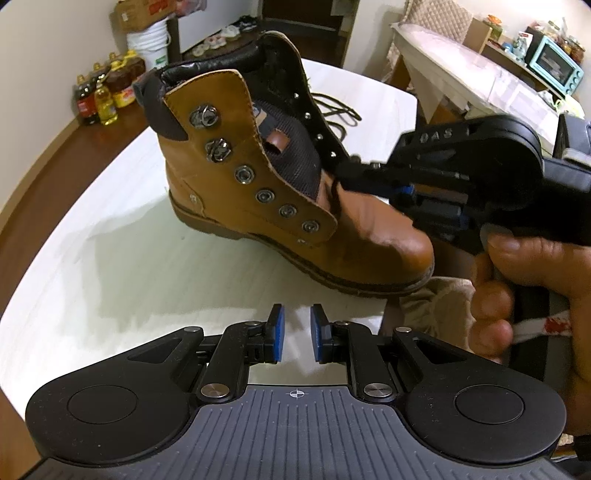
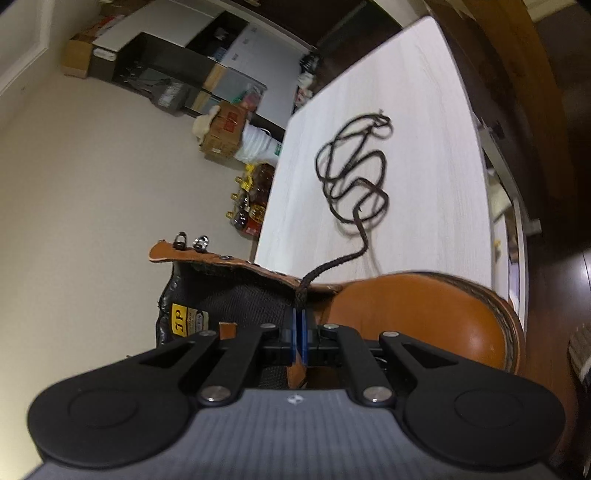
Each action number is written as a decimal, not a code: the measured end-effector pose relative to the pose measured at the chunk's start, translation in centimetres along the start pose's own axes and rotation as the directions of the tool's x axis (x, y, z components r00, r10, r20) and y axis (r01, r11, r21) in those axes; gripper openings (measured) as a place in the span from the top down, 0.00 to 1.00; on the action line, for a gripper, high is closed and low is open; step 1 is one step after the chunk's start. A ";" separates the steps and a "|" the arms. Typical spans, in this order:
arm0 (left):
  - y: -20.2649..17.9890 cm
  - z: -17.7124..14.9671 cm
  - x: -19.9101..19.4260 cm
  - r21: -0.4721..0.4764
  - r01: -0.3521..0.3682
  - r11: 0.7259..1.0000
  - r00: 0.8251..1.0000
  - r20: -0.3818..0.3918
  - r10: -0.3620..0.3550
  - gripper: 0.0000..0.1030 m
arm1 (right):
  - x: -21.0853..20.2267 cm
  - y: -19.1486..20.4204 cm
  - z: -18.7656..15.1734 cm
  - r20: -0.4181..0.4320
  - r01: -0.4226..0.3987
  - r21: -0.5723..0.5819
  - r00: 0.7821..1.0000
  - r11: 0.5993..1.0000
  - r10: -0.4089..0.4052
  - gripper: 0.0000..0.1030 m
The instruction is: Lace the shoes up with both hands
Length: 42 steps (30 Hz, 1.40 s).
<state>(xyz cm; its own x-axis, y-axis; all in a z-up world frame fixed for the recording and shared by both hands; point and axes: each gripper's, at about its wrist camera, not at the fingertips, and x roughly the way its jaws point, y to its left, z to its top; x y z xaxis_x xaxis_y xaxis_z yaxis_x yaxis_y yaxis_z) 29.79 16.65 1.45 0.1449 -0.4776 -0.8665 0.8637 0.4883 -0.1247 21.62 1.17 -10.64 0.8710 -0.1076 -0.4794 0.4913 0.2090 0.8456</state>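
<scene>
Kitchen-type room w/ a white table (image 1: 122, 236); behind it on the floor, oil bottles (image 1: 105, 98), a white bucket (image 1: 151, 40) and a cardboard box (image 1: 138, 14), plus a small blue oven (image 1: 556, 66) on a counter at far right. The tan boot (image 1: 280, 184) stands upright on the table, toe toward the near-right table edge, tongue area open; metal eyelets and two hooks run down the near flap, none of them threaded in the left wrist view. Left gripper (image 1: 294, 332) hangs over bare table just in front of the boot, blue pads apart, nothing btwn them, not touching the boot. Right gripper (image 2: 298, 332) is closed, blue pads pinched on the end of the dark lace (image 2: 354, 177) right at the bottom of the boot's opening, above the toe. From the pads the lace goes through or over the far flap edge (can't tell which) and out onto the table, where the rest lies in a loose tangle of loops beyond the boot. In the left wrist view the right gripper comes in from the right, tip at the boot's throat; a hand (image 1: 532, 288) wraps its handle. A beige cloth (image 1: 432, 306) sits below the table edge by the boot's toe.
</scene>
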 end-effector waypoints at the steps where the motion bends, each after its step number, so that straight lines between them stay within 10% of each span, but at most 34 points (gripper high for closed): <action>1: 0.0 0.0 0.0 -0.001 0.000 1.000 1.000 0.000 0.000 0.85 | 0.1 -0.3 0.0 -0.011 0.000 0.021 1.000 1.000 0.000 0.95; 28: -0.2 0.6 1.2 -0.027 0.017 0.999 1.000 0.022 -0.016 0.85 | -0.3 -2.9 0.4 -0.172 0.047 0.317 0.985 0.947 0.009 0.88; 42: -0.6 0.8 1.2 -0.027 0.025 0.999 0.998 0.051 -0.023 0.85 | 2.3 0.7 3.5 -0.327 -0.009 -0.032 0.945 0.999 -0.002 0.96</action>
<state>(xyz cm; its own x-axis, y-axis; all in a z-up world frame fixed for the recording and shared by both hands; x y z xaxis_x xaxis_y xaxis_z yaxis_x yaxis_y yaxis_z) 29.82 15.21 0.83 0.1495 -0.5257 -0.8374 0.8535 0.4962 -0.1592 23.96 -2.35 -10.31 0.8193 0.2157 -0.5313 0.4826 0.2410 0.8420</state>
